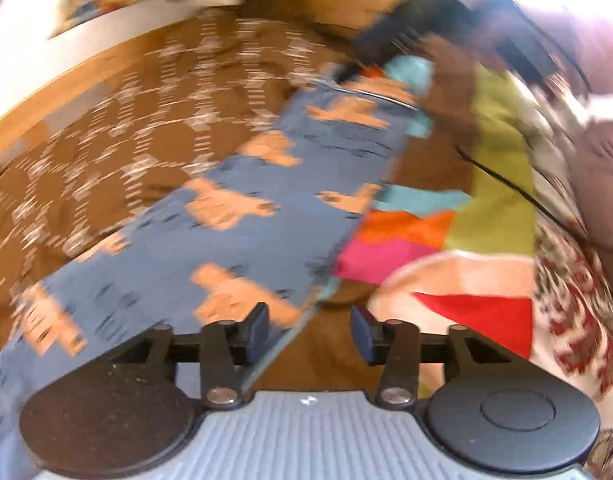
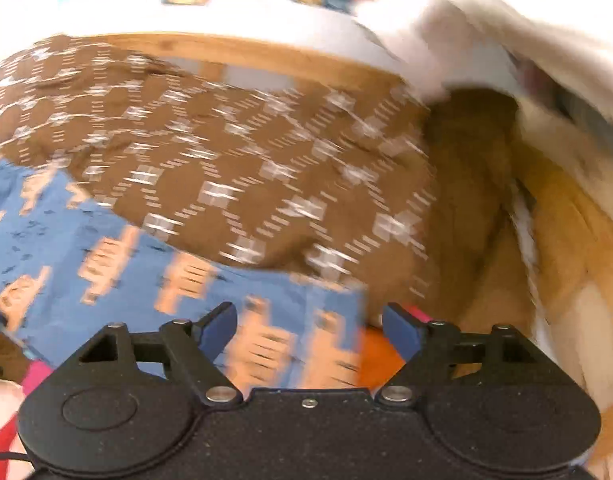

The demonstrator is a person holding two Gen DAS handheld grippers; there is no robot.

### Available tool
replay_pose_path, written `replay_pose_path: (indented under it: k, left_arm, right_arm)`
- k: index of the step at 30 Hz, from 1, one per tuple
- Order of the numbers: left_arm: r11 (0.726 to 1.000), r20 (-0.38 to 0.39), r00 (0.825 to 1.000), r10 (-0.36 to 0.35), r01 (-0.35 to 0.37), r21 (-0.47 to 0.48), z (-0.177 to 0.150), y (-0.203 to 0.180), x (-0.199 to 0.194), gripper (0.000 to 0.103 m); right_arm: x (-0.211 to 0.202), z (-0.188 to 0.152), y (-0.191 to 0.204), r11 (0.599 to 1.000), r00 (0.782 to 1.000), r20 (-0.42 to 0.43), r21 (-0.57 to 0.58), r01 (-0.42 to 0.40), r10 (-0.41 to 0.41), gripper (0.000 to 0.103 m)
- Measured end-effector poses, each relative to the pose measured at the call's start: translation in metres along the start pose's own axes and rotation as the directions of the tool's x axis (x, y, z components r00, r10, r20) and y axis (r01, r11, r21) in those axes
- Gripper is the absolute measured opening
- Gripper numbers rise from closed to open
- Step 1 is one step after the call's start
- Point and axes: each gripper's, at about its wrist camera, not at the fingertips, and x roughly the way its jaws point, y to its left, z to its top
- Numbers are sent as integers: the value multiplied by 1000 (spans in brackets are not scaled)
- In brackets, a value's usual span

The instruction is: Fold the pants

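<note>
Left wrist view: pants (image 1: 234, 216) lay stretched along the brown patterned bedspread (image 1: 118, 132), blue cloth with peach figures, one long edge overlapping a multicoloured blanket (image 1: 458, 232). My left gripper (image 1: 311, 330) hung with its jaws apart, nothing between them, near edge of the pants just under the left finger. Right wrist view: right gripper (image 2: 309, 326) likewise spread and empty, over a hem corner of the pants (image 2: 210, 292). Both frames heavily blurred (contact with the cloth could not be judged). Judgement: thin, light, limp fabric, will sag and crease; best pinched at hem and waistband corners, both layers together. No brand, label or legible writing found.
</note>
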Motion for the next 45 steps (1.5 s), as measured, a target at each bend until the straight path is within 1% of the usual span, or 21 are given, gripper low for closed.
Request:
replay_pose_path:
  k: [3,4,6,9,12,14,16,18,20,22,24,26,28,33,35,37,39,41,43,44,45]
  left_arm:
    - [985,-2,992,130,-129,-118,-6,25,-8,76]
    - [970,-19,982,190,-190,-152,-9,33,-8,83]
    - [933,-69,957,281,-290,-214,-17,46,-7,89]
    - [900,-161,936,313,-346,-264,-37,57,-3,93]
    - [887,-214,926,311,-364,-285,-60,59,-12,103]
    - [890,-256,920,297,-364,-276,-72,58,-22,102]
    - [897,-278,918,281,-355,-265,-73,60,-34,102]
    - [907,-263,927,268,-334,-255,-62,64,-48,102]
    - [911,-214,937,277,-327,-252,-46,73,-56,103]
    - [908,-175,938,298,-335,-252,-24,87,-55,102]
    - [897,-143,926,350,-375,-233,-4,101,-44,103]
    - [870,-123,896,428,-445,-215,15,122,-22,103]
    - [843,-143,876,461,-482,-238,24,140,0,103]
    - [814,-191,880,434,-475,-335,33,193,31,102]
    - [811,-196,891,409,-453,-370,28,206,34,87]
    - [820,-215,911,353,-411,-398,23,213,36,60]
    - [829,-218,925,311,-376,-413,22,214,39,52]
    - [842,-219,934,283,-351,-410,22,210,43,41]
    - [859,-226,932,282,-350,-373,27,204,47,28]
    - [865,-234,926,295,-363,-347,30,200,49,25]
    - [868,-243,919,310,-378,-323,33,196,51,13]
  right_arm:
    - [12,4,38,997,997,21,-33,-71,72,88]
    - [19,5,49,995,996,21,-27,-92,92,88]
    - [32,6,73,990,990,8,9,-140,140,90]
    - [43,-4,106,983,983,-13,12,-182,182,99]
    - [52,-27,137,979,984,-89,-118,-166,157,101]
    - [48,-35,140,978,987,-62,-139,-157,150,102]
    - [50,-33,133,979,981,-84,-96,-182,174,102]
    - [51,-32,123,978,974,-90,-7,-210,208,102]
    - [44,-32,114,968,969,-30,66,-243,246,102]
    - [37,-29,109,960,966,25,108,-258,256,102]
    - [35,-27,108,960,968,66,125,-250,244,102]
    - [38,-24,112,965,972,72,120,-231,224,102]
    - [40,-22,115,970,973,95,106,-219,209,102]
    - [48,-28,121,981,970,157,28,-190,184,102]
    - [49,-28,119,978,962,195,42,-204,192,102]
    - [47,-26,114,964,941,251,77,-254,228,102]
    - [47,-20,111,957,928,289,95,-275,238,102]
    - [52,-8,110,950,930,270,120,-287,247,102]
    - [57,5,109,927,929,254,196,-321,268,99]
    - [61,12,110,903,918,249,226,-366,310,97]
    - [64,17,113,888,907,243,230,-398,343,92]
